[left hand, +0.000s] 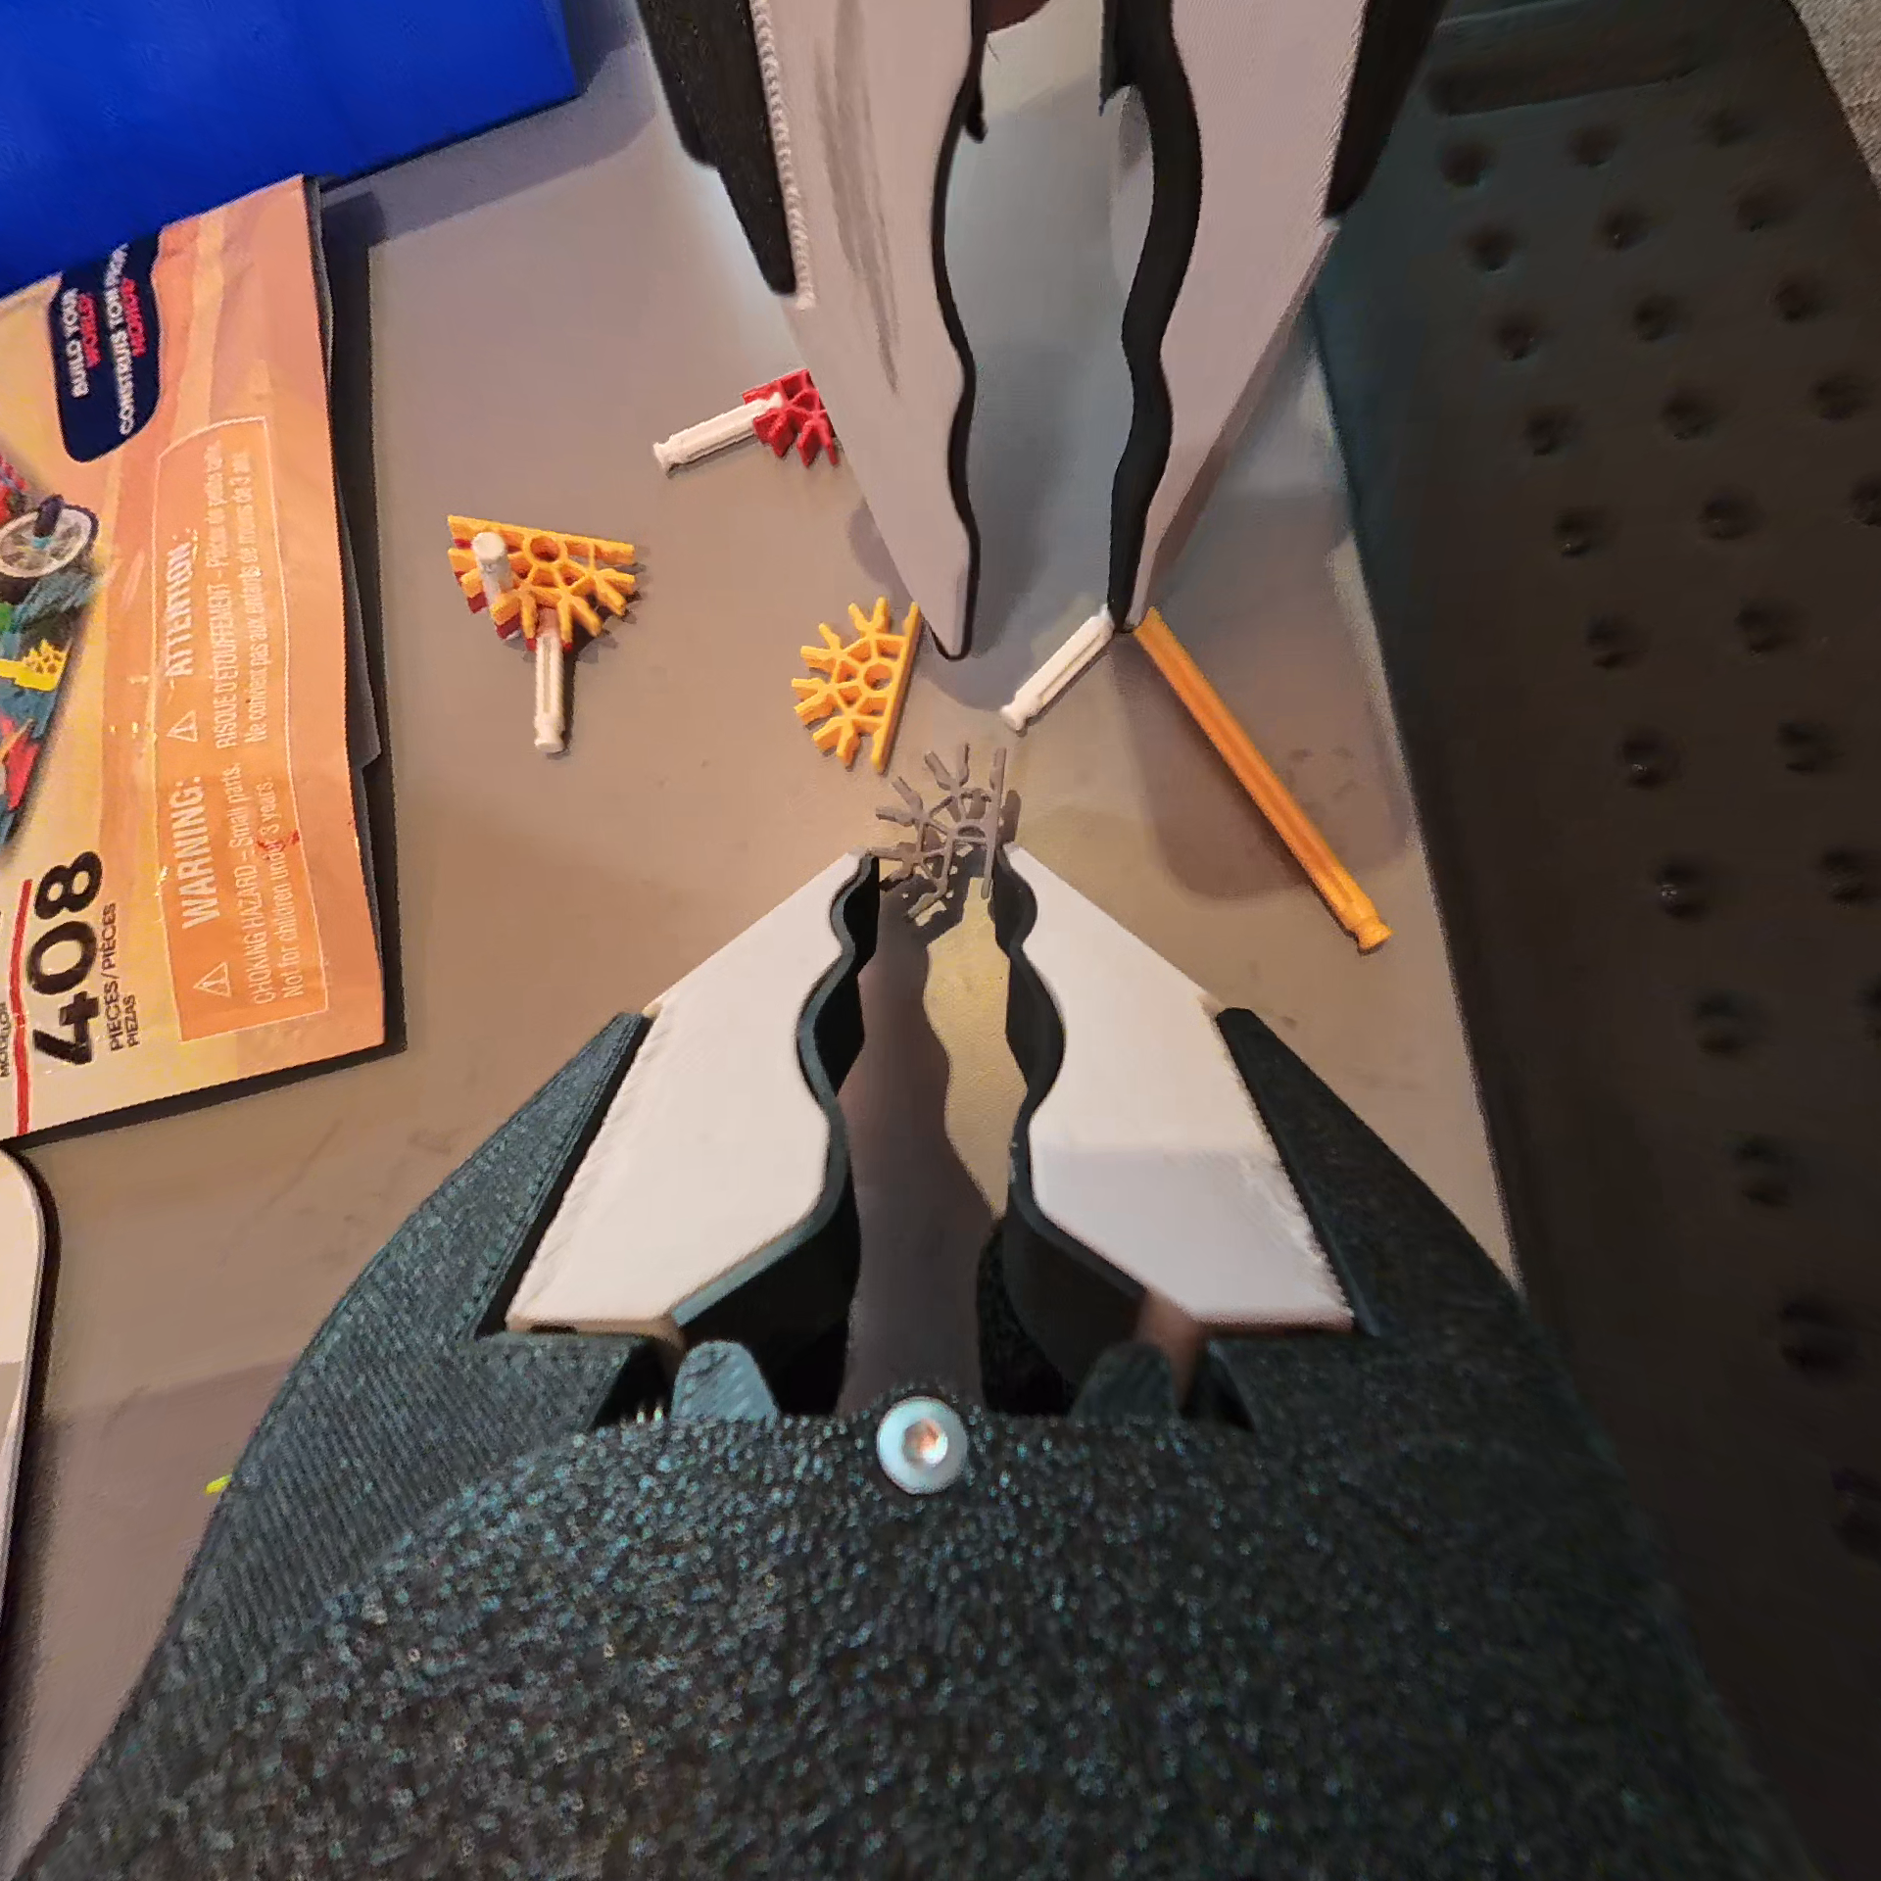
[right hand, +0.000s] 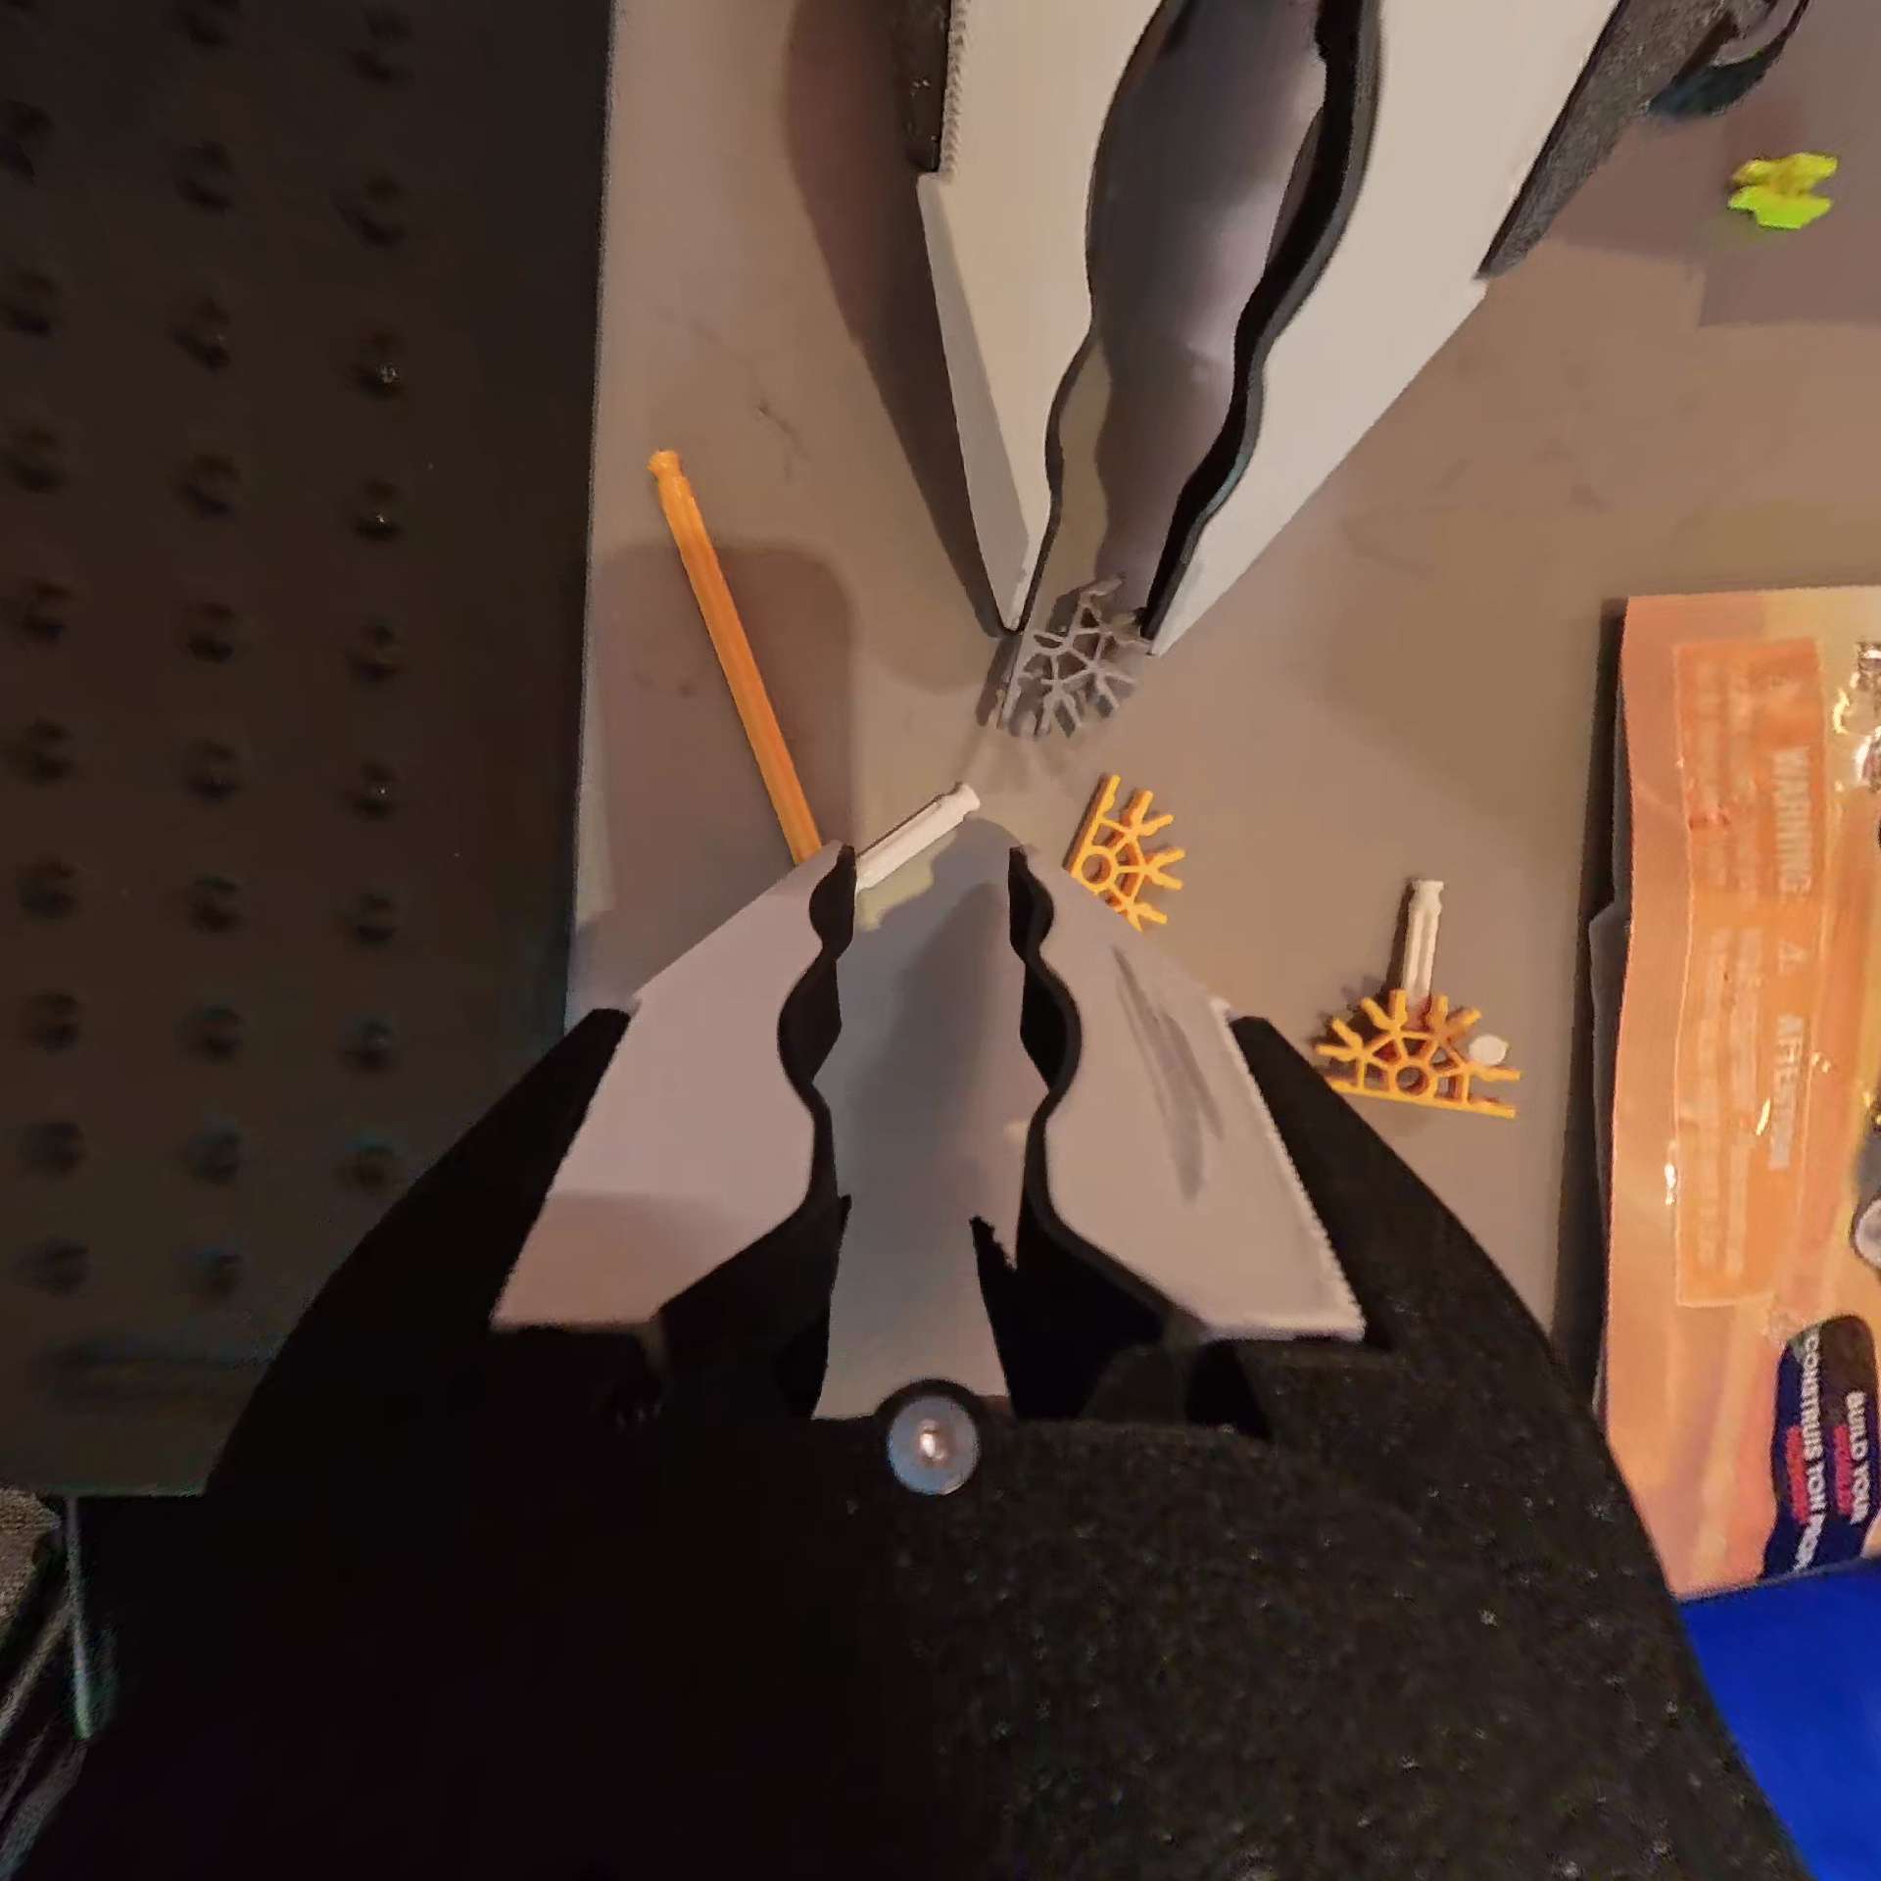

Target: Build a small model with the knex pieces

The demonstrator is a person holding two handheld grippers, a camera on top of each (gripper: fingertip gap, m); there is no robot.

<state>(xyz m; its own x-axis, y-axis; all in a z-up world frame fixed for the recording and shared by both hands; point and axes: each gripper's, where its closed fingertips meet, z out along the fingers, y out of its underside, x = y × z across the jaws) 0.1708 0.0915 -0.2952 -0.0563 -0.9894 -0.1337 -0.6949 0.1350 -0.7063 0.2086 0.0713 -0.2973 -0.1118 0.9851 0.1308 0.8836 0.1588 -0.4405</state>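
Observation:
My left gripper (left hand: 936, 865) is shut on a grey snowflake-shaped connector (left hand: 947, 830), held by its edge just above the grey table (left hand: 529, 916). It also shows in the right wrist view (right hand: 1084, 626) with the connector (right hand: 1069, 667). My right gripper (right hand: 928, 865) is open, facing the left one from the opposite side (left hand: 1038, 626). A short white rod (right hand: 916, 840) lies at its left fingertip, pointing toward the grey connector; it also shows in the left wrist view (left hand: 1059, 672). A long yellow rod (right hand: 738, 651) lies beside that fingertip.
A loose yellow connector (left hand: 860, 682) lies close by. A yellow-and-red connector cluster with white rods (left hand: 545, 590) and a red connector with a white rod (left hand: 784, 417) lie farther off. An orange printed box (left hand: 204, 662), a blue object (left hand: 254, 102) and a black perforated panel (left hand: 1649, 713) border the area. The left gripper's tips are roughly 5 centimetres from the right gripper's. My right gripper's tips are some 4 centimetres from the long yellow rod (right hand: 738, 651). The left camera catches it too, in the left wrist view (left hand: 1256, 781).

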